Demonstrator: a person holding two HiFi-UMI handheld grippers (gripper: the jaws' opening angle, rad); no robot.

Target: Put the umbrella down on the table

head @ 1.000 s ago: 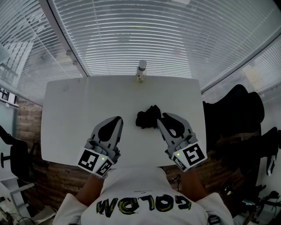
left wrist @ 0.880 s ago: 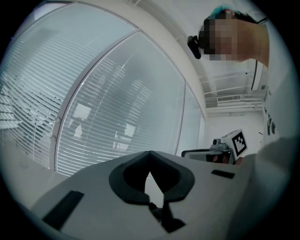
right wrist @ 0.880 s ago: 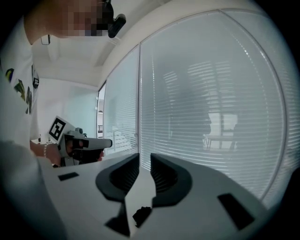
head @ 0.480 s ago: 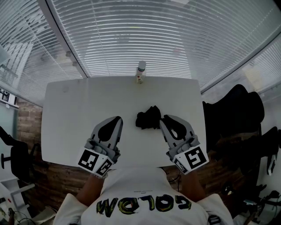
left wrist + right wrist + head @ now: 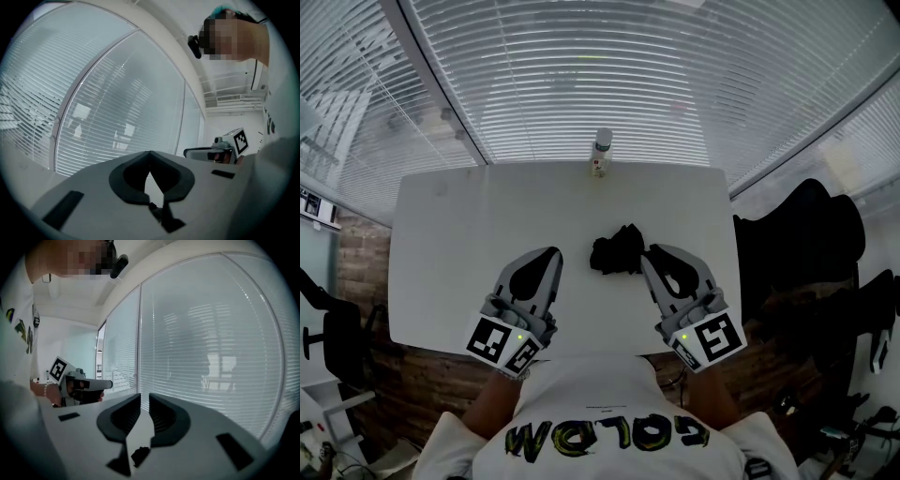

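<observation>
The umbrella (image 5: pixel 617 250), a small black crumpled bundle, lies on the white table (image 5: pixel 459 244) right of its middle. My right gripper (image 5: pixel 652 251) hovers over the table with its tips just right of the umbrella; whether they touch it I cannot tell. Its jaws are shut with nothing between them. In the right gripper view the right gripper (image 5: pixel 144 398) points level at the window. My left gripper (image 5: pixel 551 255) stands to the left of the umbrella, apart from it, shut and holding nothing. The left gripper (image 5: pixel 150 153) shows its tips meeting.
A small bottle (image 5: pixel 601 153) stands at the table's far edge, in front of the window blinds (image 5: pixel 600 75). A black chair (image 5: pixel 802 244) is beside the table's right edge. The person's torso is at the near edge.
The right gripper has drawn back a little from the umbrella, toward the person. The umbrella and the left gripper have stayed put.
</observation>
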